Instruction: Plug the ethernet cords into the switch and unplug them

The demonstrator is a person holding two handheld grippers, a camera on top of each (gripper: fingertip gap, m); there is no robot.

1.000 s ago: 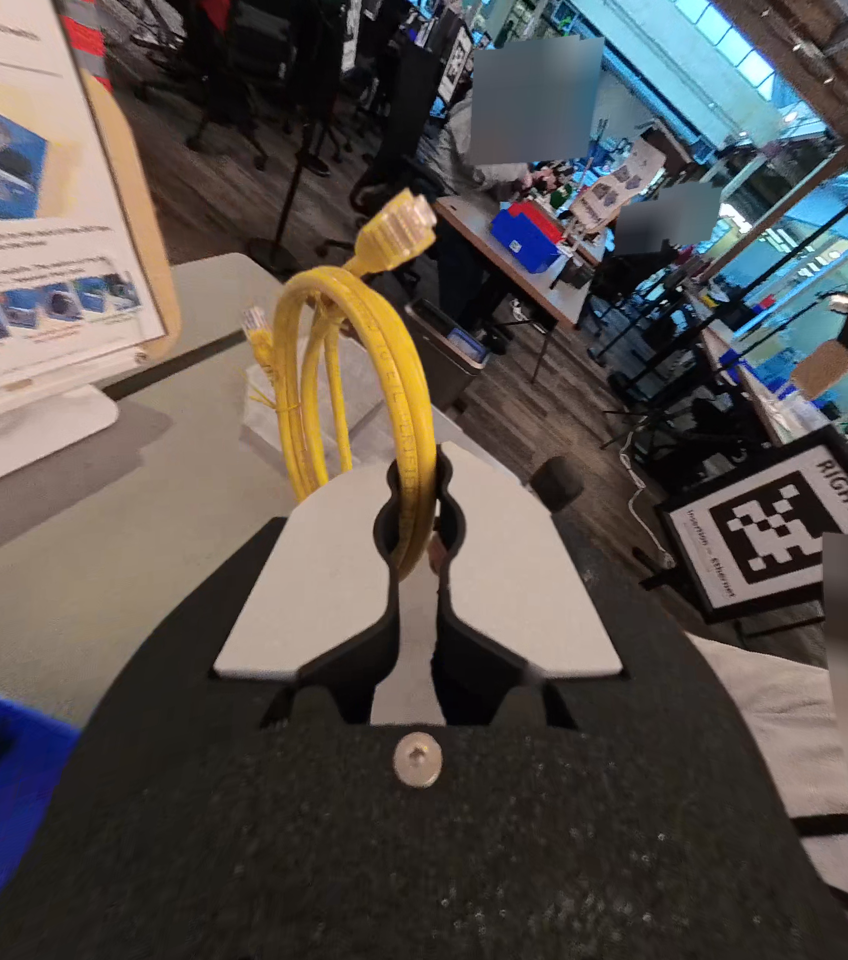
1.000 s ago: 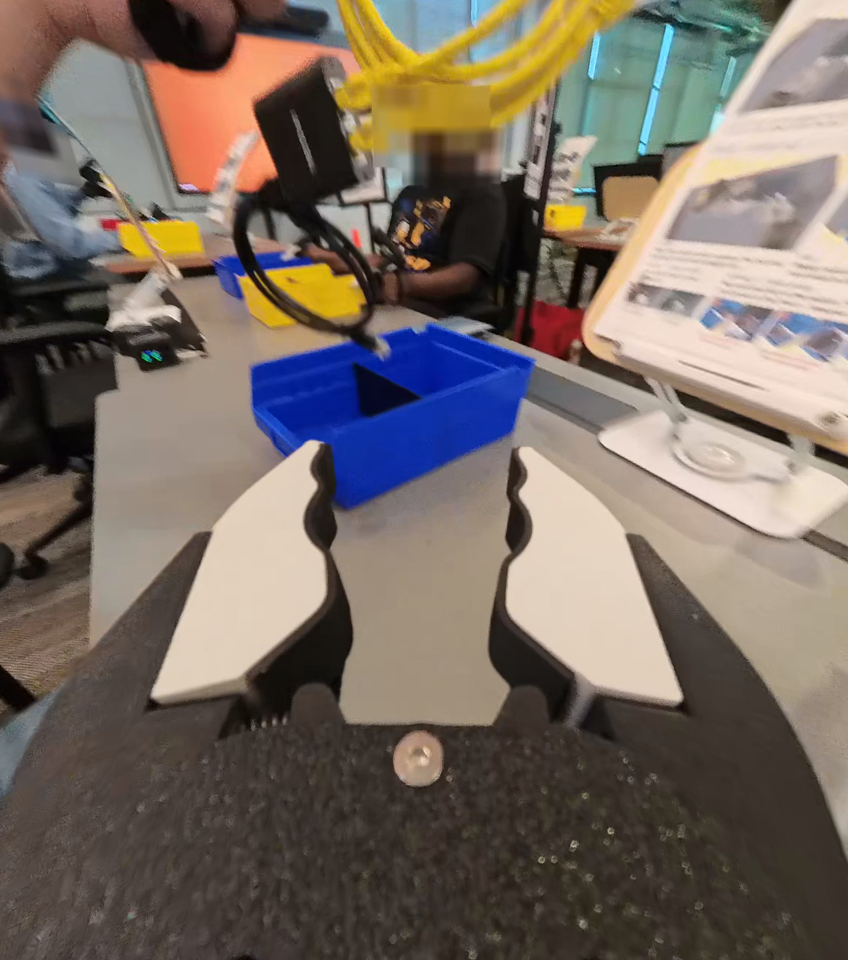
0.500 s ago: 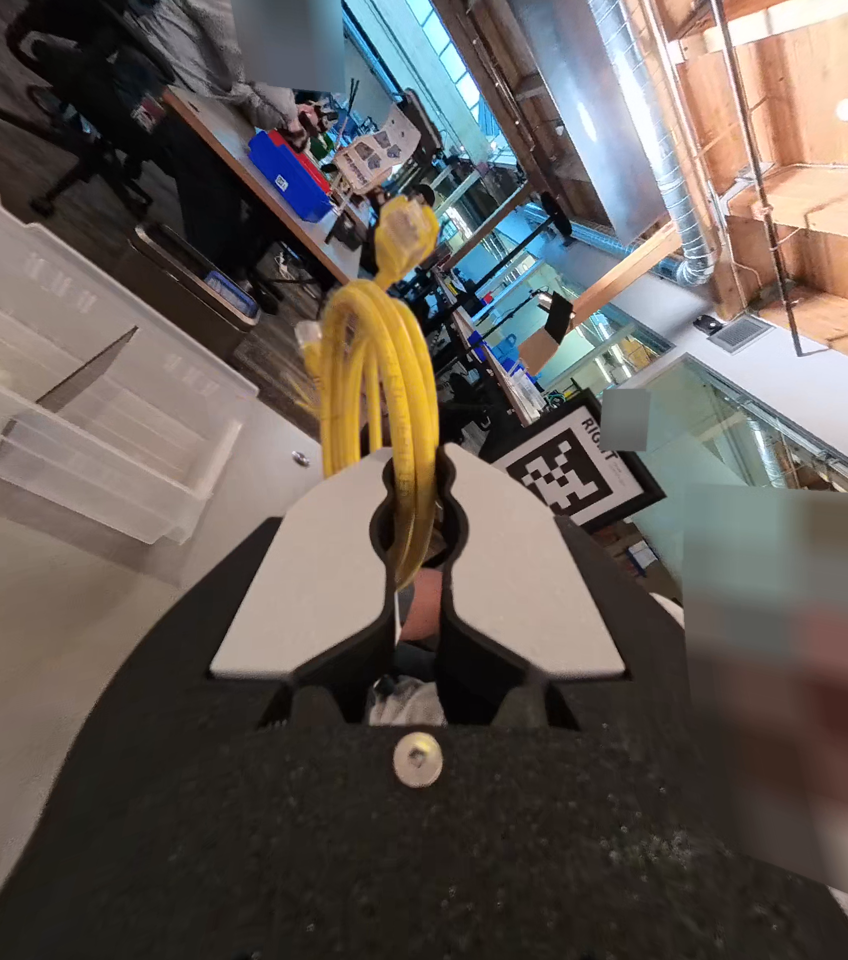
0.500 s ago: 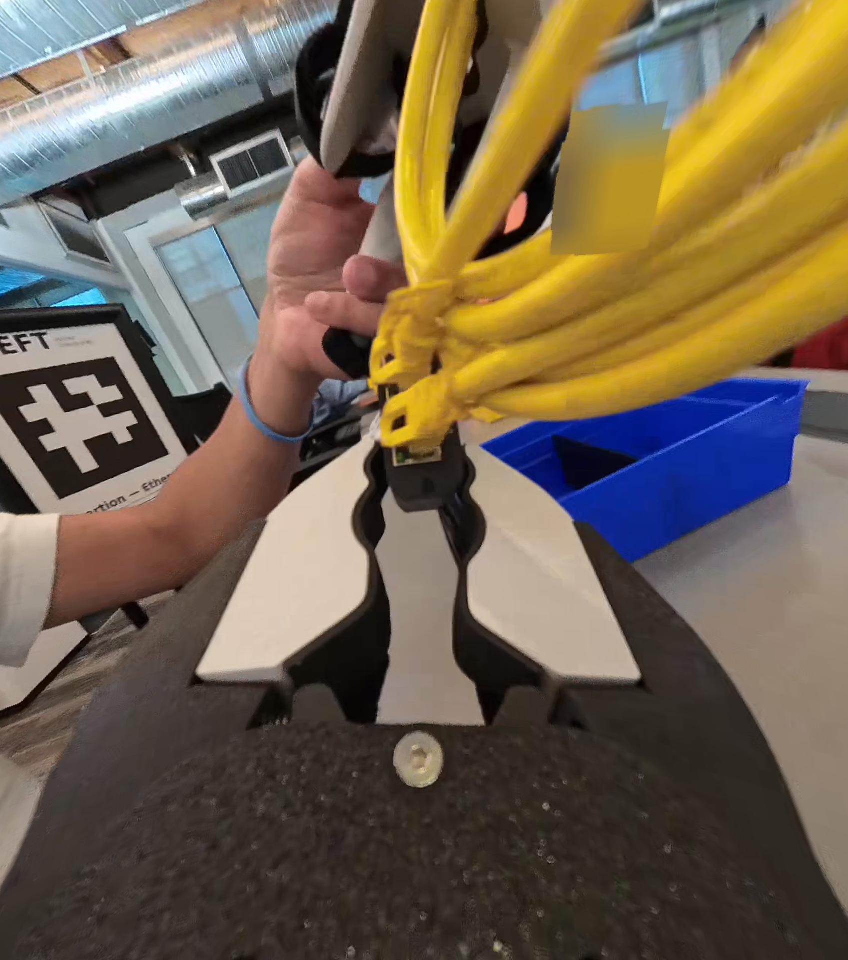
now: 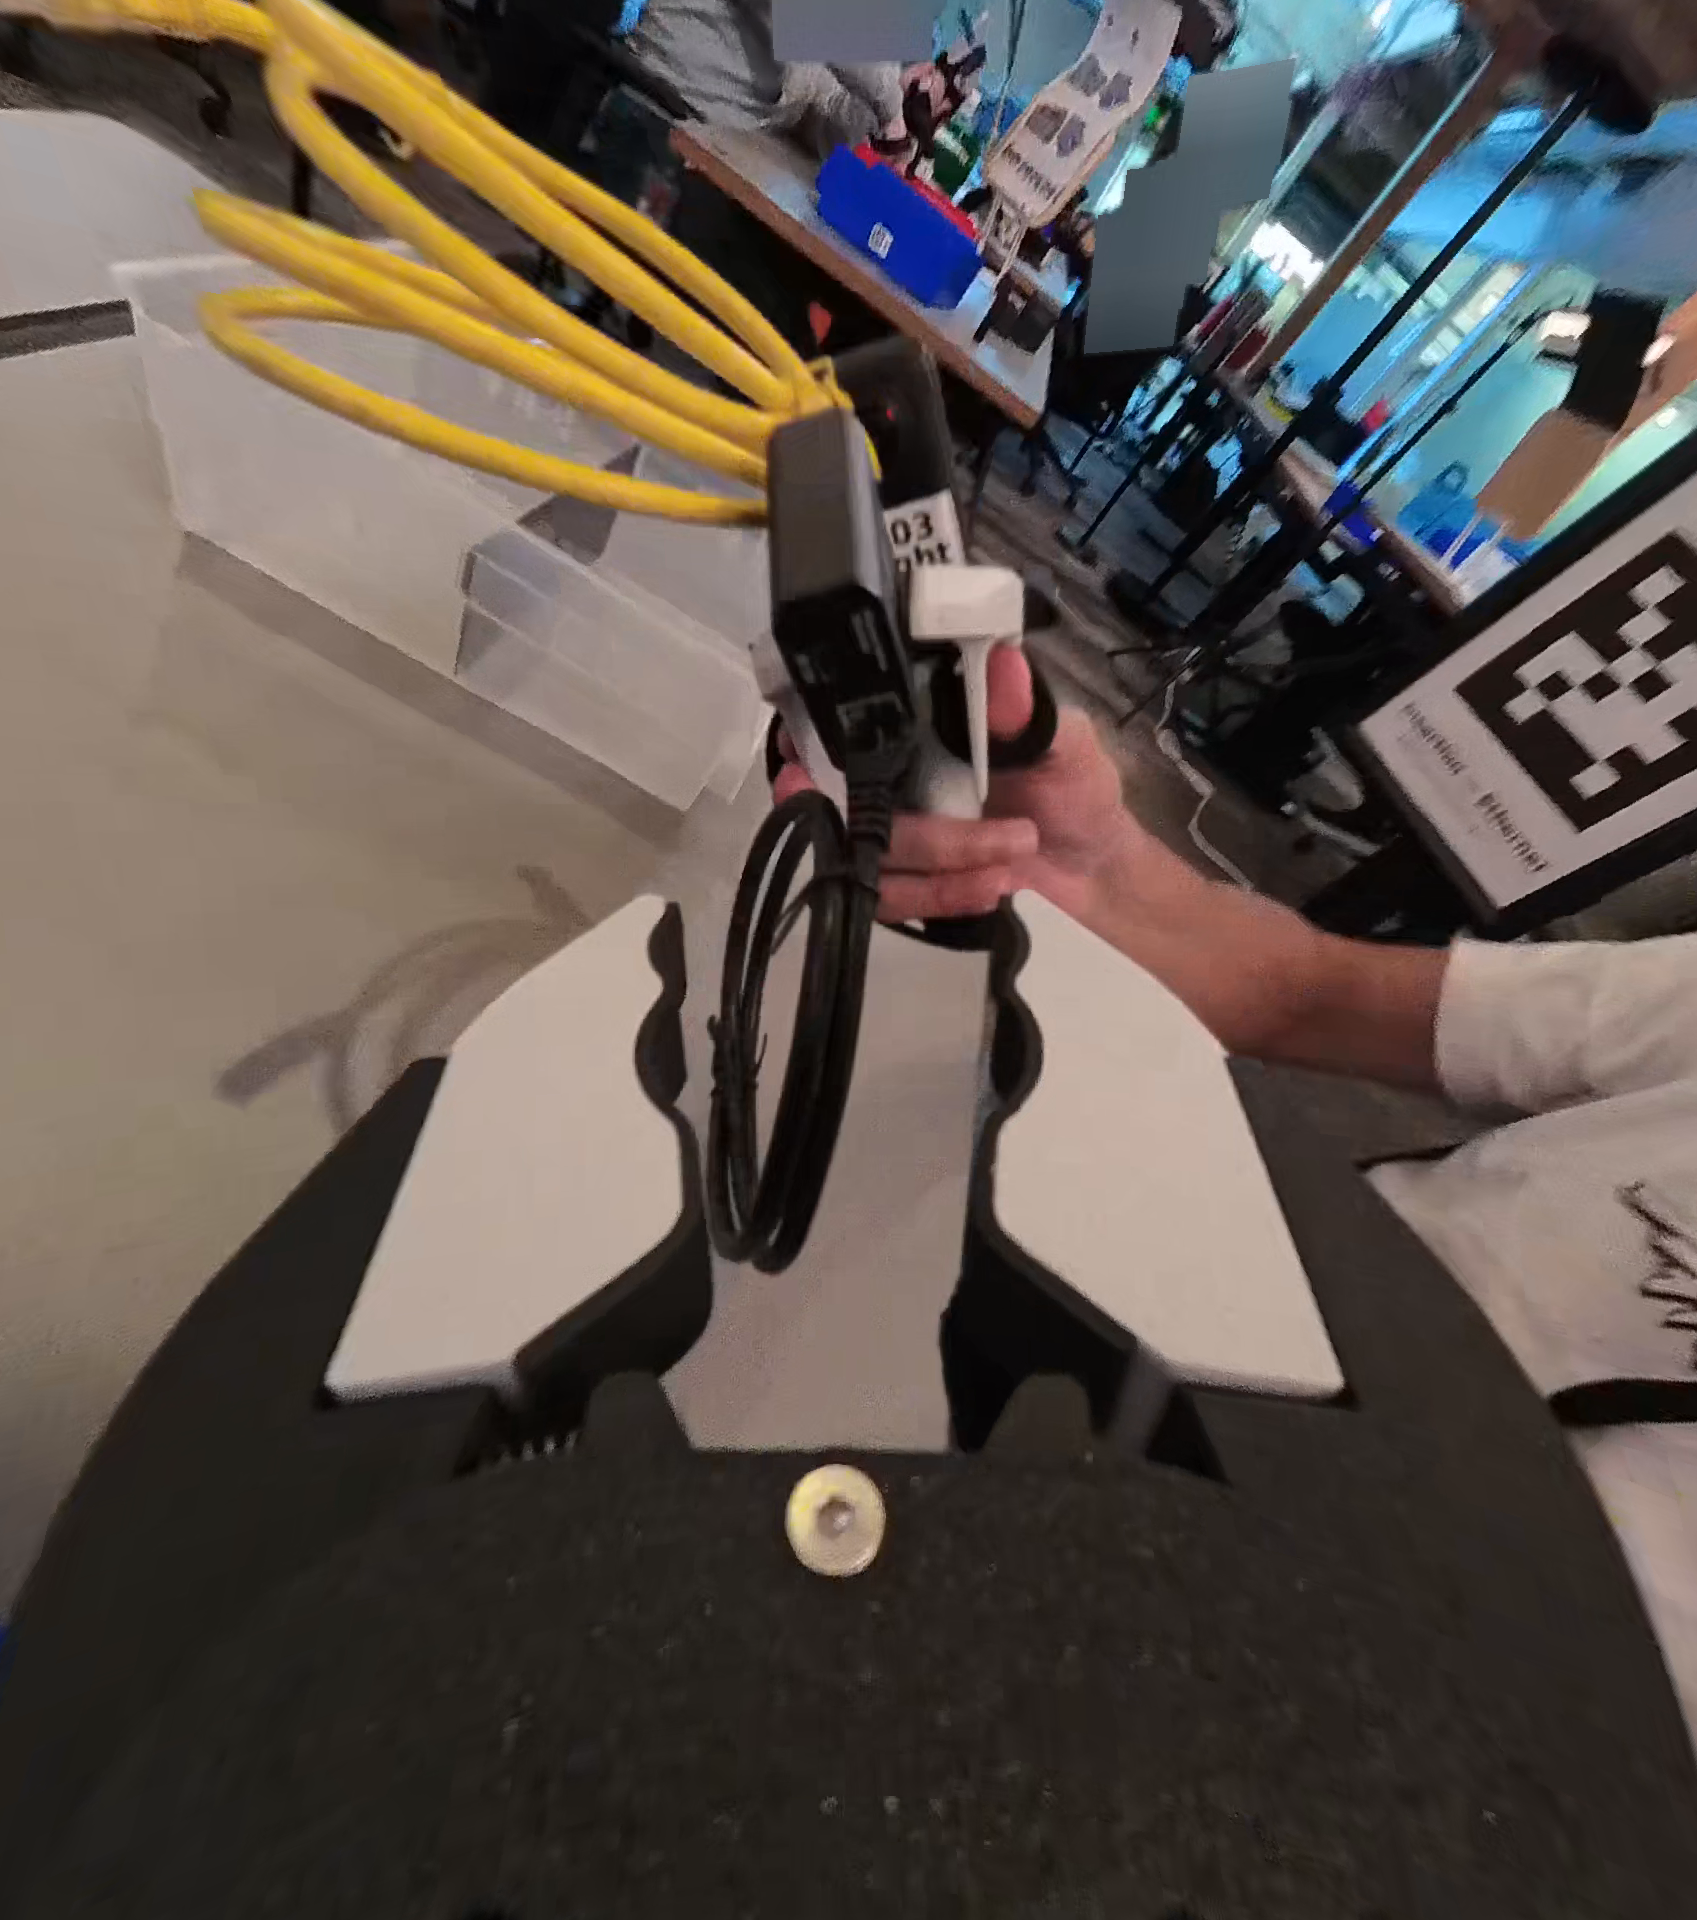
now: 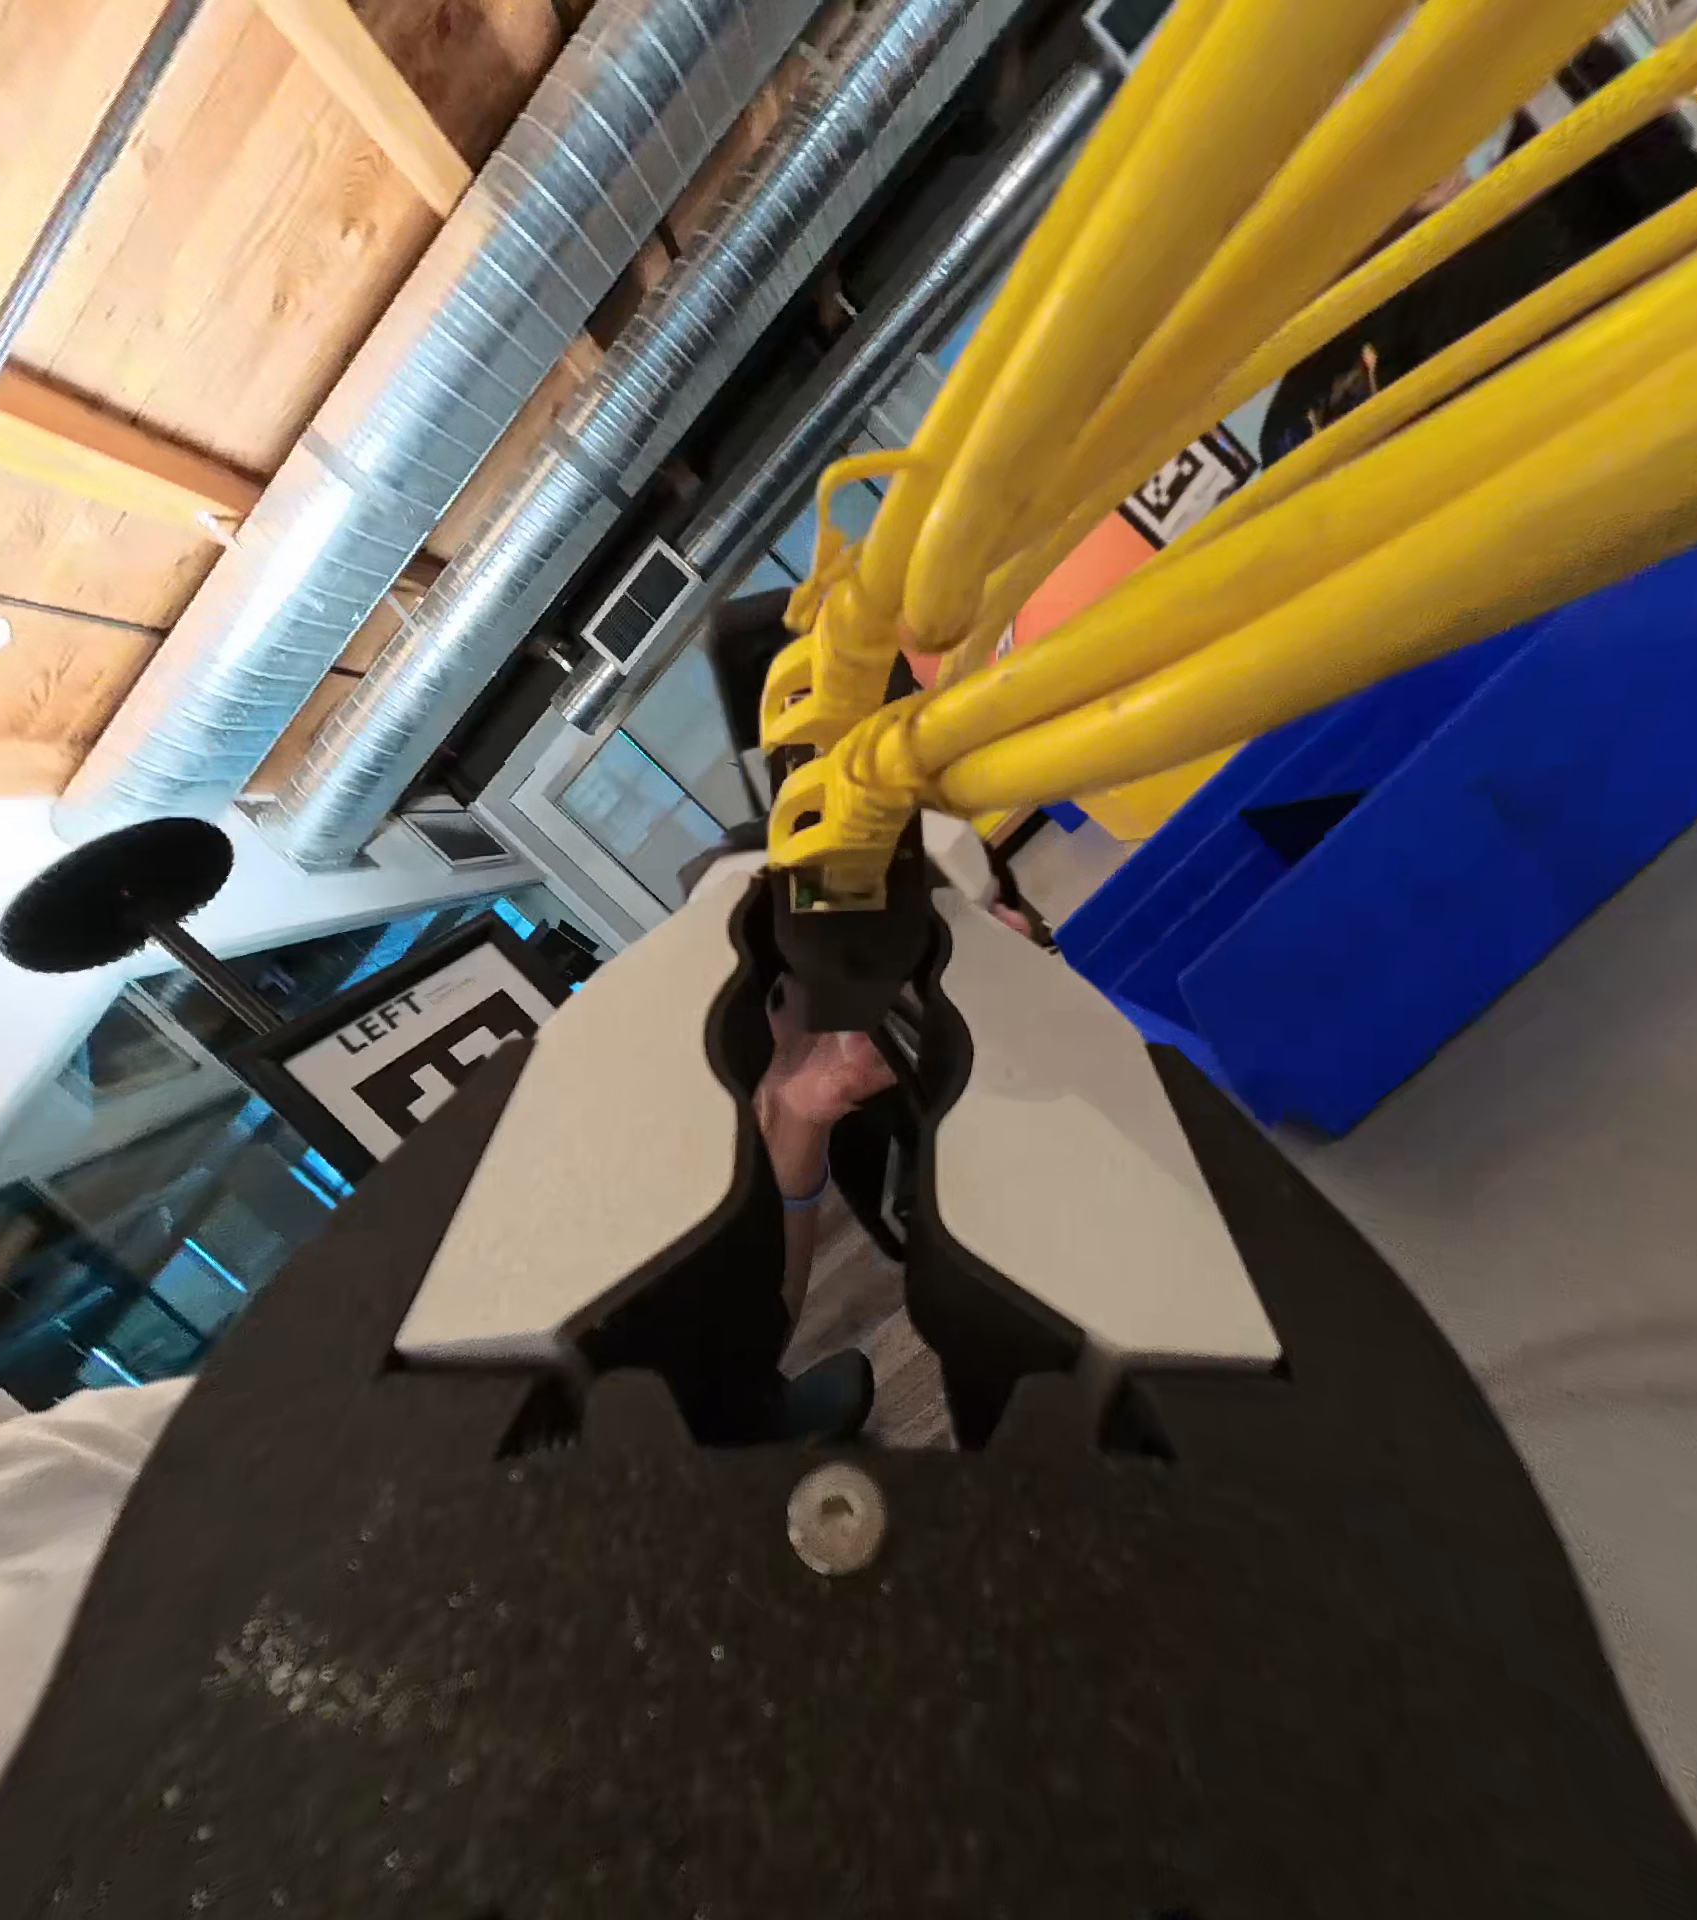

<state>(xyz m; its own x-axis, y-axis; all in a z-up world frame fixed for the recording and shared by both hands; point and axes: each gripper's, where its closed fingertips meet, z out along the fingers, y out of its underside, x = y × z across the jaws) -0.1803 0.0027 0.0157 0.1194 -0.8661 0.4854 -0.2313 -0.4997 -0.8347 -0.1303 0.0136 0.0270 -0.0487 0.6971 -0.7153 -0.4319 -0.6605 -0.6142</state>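
Observation:
In the right wrist view my right gripper (image 6: 844, 906) is shut on the end of a small black switch (image 6: 849, 971) and holds it up in the air. Several yellow ethernet cords (image 6: 1239, 675) are plugged into the switch and loop off to the upper right. In the left wrist view my left gripper (image 5: 836, 920) is open, just below the same switch (image 5: 828, 561). The switch's black coiled power cord (image 5: 782, 1039) hangs loosely between my left fingers, which do not press on it. The yellow cords (image 5: 511, 343) fan out to the upper left. A hand (image 5: 1010, 831) holds the right gripper.
A clear plastic bin (image 5: 511, 582) stands on the grey table (image 5: 96, 831) behind the switch. A blue bin (image 6: 1446, 883) sits on the table to the right. Black-and-white marker boards stand at the table's side (image 5: 1602, 675) (image 6: 428, 1049).
My right gripper closed on the switch and still holds it. My left gripper was shut on the yellow cord bundle; it has now let go and opened, and sits below the switch.

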